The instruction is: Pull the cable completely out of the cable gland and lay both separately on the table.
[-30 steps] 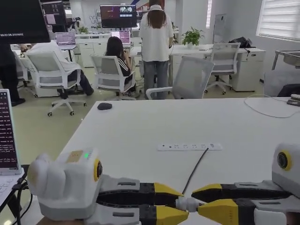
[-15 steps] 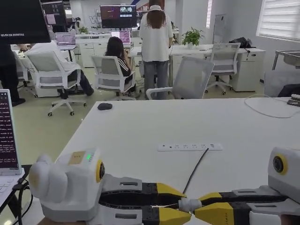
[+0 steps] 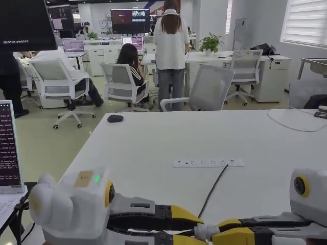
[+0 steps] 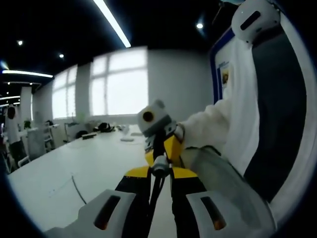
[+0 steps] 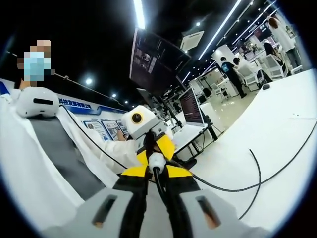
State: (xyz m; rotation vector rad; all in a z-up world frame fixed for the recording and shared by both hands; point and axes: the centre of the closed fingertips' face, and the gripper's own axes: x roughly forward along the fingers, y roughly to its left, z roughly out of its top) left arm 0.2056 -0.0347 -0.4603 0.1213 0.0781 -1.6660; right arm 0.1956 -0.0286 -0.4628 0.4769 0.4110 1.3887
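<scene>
Open-plan office beyond a white table [image 3: 153, 148]: chairs [image 3: 116, 79], a seated person [image 3: 127, 58], a standing person [image 3: 171, 41], a wall screen [image 3: 130, 19], a plant [image 3: 210, 42]. On the table ahead of both claws lies a power strip [image 3: 207, 163]; far ahead and left of them, a mouse [image 3: 115, 118]. A black lead [image 3: 213, 186] runs from the strip toward the claws and drops out of sight behind their tips. A laptop [image 3: 7, 145] stands just left of the left claw. Left claw [image 3: 194, 230] and right claw [image 3: 218, 230] point tip to tip, close together. Gland [image 3: 201, 233]: small, white, rounded, at the right claw's yellow tips, which are clamped on it. Cable [image 4: 153, 194]: thin, leaving the gland and running back between the left claw's jaws, which are clenched on it. The right gripper view shows a dark strand going from the gland down between the right jaws too. The cable is threaded through the gland, both carried in the claws, off the table. In the left gripper view, a white sleeve [image 4: 213, 119] shows behind the right claw.
</scene>
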